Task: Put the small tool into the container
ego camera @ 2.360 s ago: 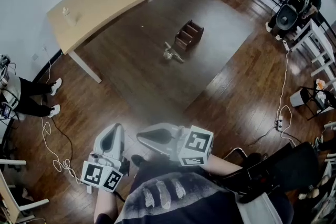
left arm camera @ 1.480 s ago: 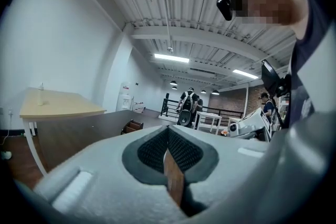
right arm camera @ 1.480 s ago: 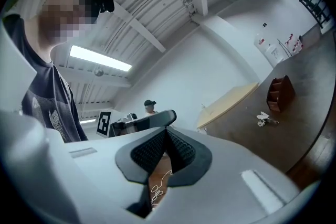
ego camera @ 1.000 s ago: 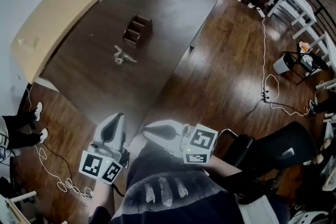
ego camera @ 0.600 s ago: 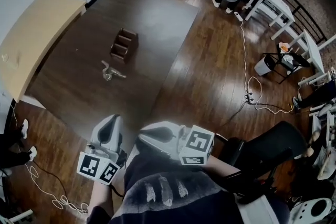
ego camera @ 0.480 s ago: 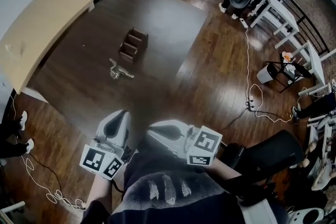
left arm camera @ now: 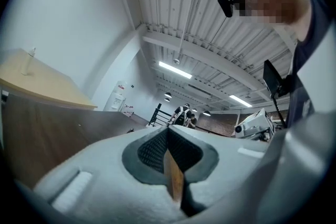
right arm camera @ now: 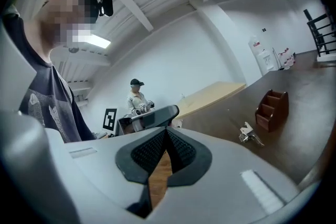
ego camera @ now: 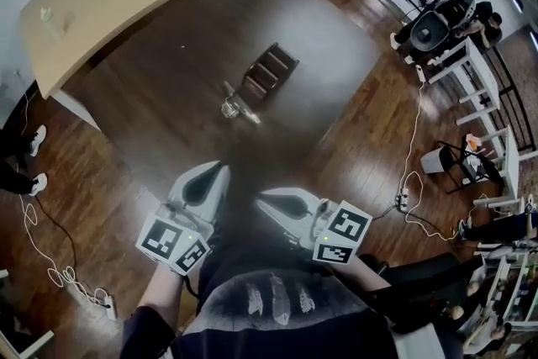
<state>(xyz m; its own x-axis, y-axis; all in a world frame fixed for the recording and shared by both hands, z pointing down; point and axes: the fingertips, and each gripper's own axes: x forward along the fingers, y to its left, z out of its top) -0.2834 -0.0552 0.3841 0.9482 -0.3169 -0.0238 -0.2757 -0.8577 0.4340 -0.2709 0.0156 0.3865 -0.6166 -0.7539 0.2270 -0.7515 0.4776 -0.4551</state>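
On the table (ego camera: 160, 88), the small tool (ego camera: 238, 108) lies well beyond the left gripper (ego camera: 222, 168) and right gripper (ego camera: 260, 199), both closed empty

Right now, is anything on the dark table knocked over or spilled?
Nothing stands out. The brown container stands upright on the dark table, and the small metal tool lies flat beside it, not yet put in. No spill shows.

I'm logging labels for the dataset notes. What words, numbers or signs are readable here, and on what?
No word or number is readable.
Black-and-white square codes, no letters: on the left cube, the right cube and a card in the background.
Red label on the white cabinet: too small to read.
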